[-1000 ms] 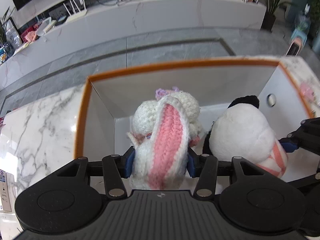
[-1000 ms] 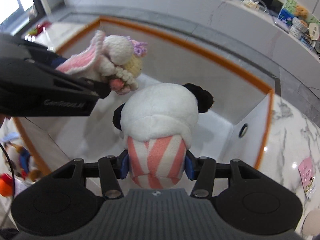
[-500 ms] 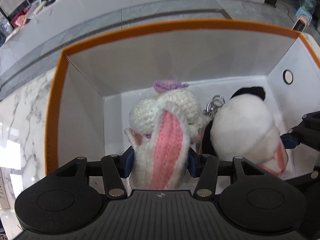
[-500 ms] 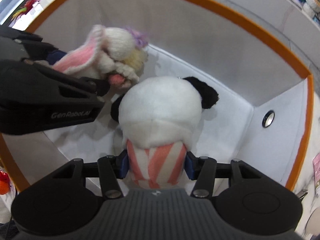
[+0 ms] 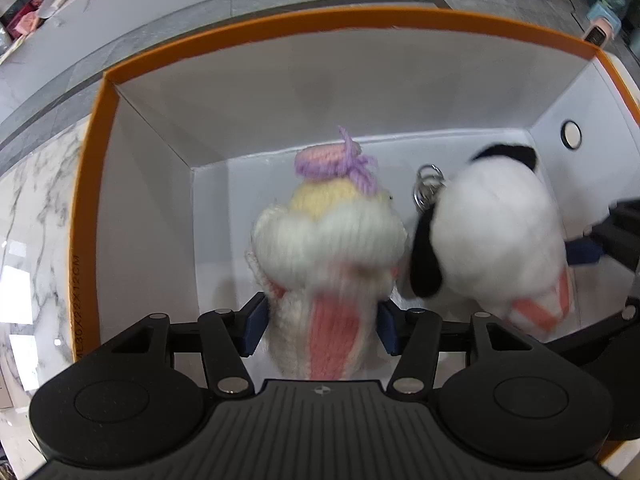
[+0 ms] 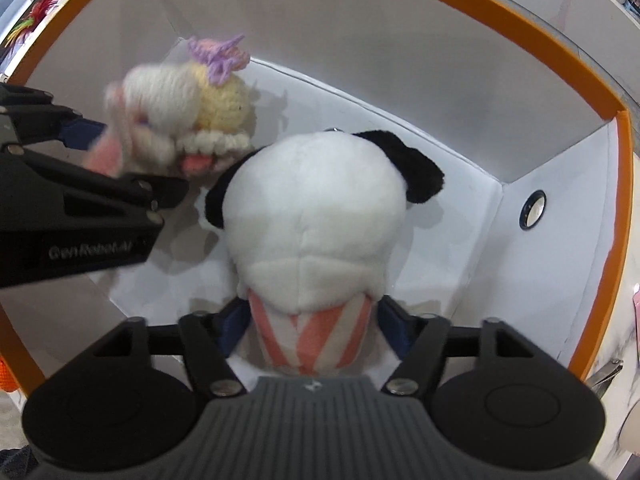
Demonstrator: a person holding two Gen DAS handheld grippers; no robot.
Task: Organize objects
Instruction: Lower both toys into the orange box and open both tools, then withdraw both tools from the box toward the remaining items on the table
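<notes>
Crocheted bunny and plush panda sit side by side inside the white, orange-rimmed box. The left gripper has just been opening, its blue pads flanking the bunny's pink ear with slim gaps. The right gripper has likewise been opening, pads clear of the panda's striped body. Both point steeply down into the box.
</notes>
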